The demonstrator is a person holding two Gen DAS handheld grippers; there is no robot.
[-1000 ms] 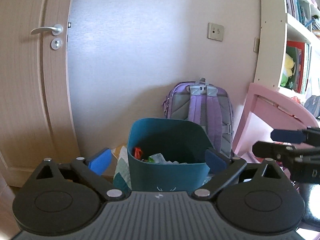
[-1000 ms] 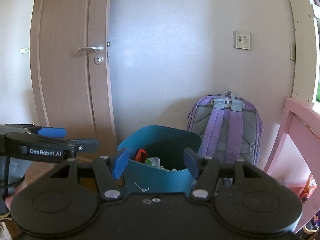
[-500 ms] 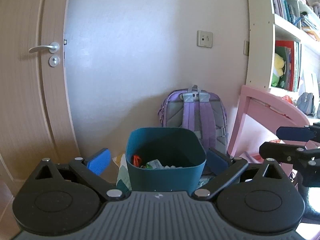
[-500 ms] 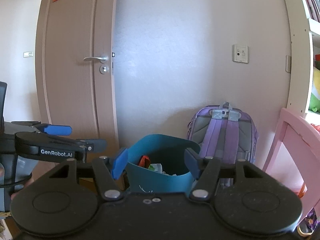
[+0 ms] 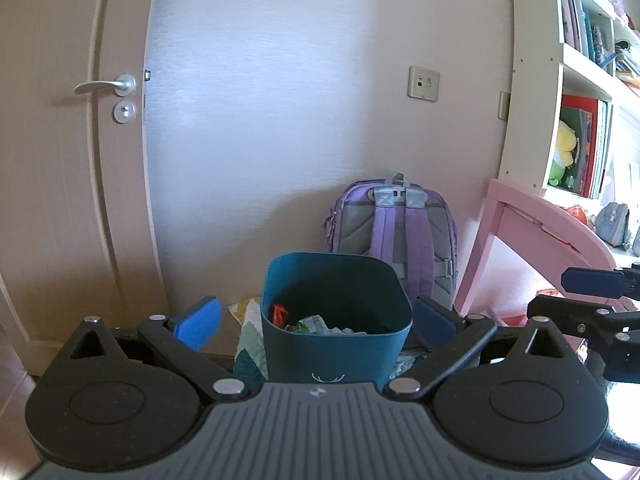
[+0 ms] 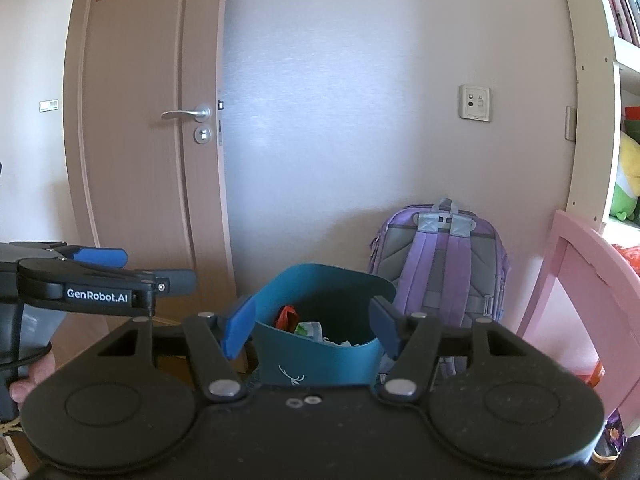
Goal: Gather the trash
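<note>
Two tools, both spread and empty: my left tool [image 5: 316, 322] and right tool [image 6: 312, 326]. One teal bin [image 5: 336, 320] of trash lies dead ahead below both, upright, mouth up; neither tool is clearly nearer.

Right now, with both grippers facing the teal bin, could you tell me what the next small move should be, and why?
Probably turn away from the teal trash bin to look for more litter. The left gripper and right gripper both stand open and empty, short of the bin's near wall, and wrappers already lie inside. No loose trash shows beside the purple backpack.
</note>
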